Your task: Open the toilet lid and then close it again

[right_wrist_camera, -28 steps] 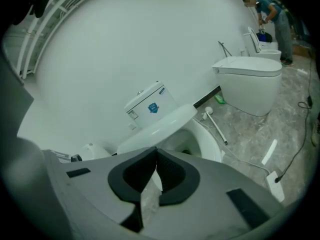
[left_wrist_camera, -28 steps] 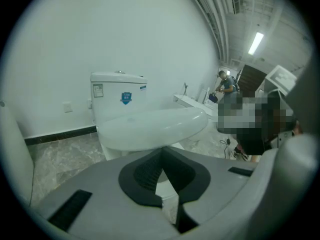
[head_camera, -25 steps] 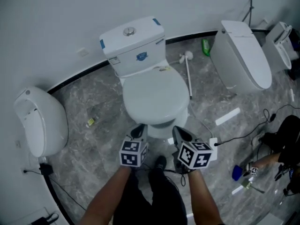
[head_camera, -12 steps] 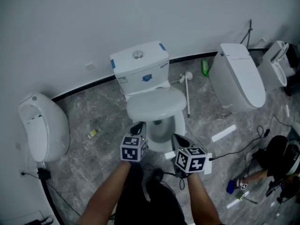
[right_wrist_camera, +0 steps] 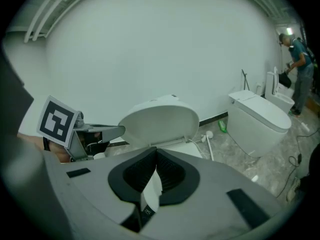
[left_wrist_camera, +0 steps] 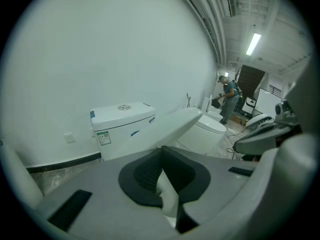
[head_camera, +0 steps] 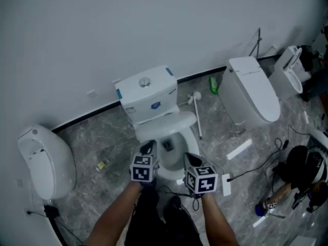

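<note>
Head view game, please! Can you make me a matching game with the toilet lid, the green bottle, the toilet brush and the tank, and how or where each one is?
Things:
1. toilet lid
2. green bottle
3. toilet brush
4. tank

How or where:
A. lying on the floor, right of the bowl
B. white with blue corners
C. tilted partway up
D. at the foot of the wall

Pairs: 1-C, 2-D, 3-A, 4-B

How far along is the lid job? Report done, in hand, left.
Done: the toilet lid is off the seat, partly raised. In hand: left gripper and right gripper, jaws shut, sit at the bowl front; lid not yet against the tank. Left: finish opening, then close it.
</note>
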Action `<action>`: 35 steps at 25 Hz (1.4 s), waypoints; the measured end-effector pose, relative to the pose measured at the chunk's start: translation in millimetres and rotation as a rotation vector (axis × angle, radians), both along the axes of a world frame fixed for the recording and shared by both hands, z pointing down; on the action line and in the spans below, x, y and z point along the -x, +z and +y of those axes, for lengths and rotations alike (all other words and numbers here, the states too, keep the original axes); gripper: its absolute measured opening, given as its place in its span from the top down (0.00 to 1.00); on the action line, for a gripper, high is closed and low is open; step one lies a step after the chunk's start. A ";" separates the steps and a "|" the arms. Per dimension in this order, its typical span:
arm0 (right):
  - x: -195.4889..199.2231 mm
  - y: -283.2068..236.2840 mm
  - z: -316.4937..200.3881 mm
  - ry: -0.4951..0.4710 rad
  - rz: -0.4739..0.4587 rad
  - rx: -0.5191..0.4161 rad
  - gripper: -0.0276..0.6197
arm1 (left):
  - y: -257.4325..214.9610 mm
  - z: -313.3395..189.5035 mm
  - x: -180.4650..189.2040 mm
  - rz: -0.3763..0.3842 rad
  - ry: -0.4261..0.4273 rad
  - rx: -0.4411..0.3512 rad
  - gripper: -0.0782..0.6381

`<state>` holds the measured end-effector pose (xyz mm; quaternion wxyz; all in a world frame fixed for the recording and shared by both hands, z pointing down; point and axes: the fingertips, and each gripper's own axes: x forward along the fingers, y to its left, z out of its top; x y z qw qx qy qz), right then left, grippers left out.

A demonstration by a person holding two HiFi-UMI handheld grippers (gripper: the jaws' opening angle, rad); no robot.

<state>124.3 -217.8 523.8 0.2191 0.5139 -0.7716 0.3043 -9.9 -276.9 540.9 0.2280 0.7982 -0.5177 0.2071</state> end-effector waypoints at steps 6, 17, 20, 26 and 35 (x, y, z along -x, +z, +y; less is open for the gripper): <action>6.3 -15.3 -20.2 0.026 0.032 -0.016 0.94 | -10.1 -29.1 6.2 0.008 0.020 0.002 0.88; 21.5 -39.4 -61.5 0.047 0.071 -0.034 0.94 | -21.9 -77.7 19.1 -0.012 0.073 0.003 0.88; 23.7 -42.0 -68.7 0.060 0.080 -0.040 0.94 | -22.1 -85.7 23.6 -0.016 0.087 0.006 0.88; 27.0 -45.6 -80.7 0.089 0.092 -0.043 0.94 | -21.5 -105.5 33.5 -0.022 0.103 0.012 0.88; 31.2 -49.9 -92.7 0.128 0.098 -0.035 0.94 | -18.1 -125.2 46.5 -0.018 0.122 0.029 0.88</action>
